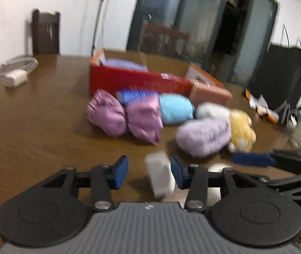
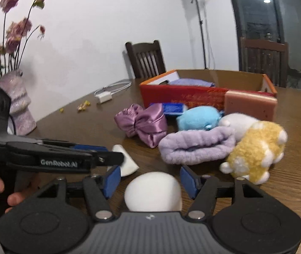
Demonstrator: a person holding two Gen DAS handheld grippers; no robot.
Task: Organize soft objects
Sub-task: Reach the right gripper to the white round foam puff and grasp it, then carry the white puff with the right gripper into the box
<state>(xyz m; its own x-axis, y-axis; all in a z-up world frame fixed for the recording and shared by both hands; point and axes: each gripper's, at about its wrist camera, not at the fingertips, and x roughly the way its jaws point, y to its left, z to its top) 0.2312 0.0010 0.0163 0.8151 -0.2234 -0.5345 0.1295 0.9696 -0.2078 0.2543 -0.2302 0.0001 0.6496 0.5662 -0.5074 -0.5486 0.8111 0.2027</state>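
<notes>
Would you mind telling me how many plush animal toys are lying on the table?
3. The blue plush lies before the red box, the white plush sits to its right, and the yellow plush is nearest, beside the lilac towel. Others may be hidden.

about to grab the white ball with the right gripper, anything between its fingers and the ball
Nothing visible. The white ball already sits between the open fingers of the right gripper, with bare gaps on both sides. The left gripper reaches toward the white wedge beside it.
</notes>
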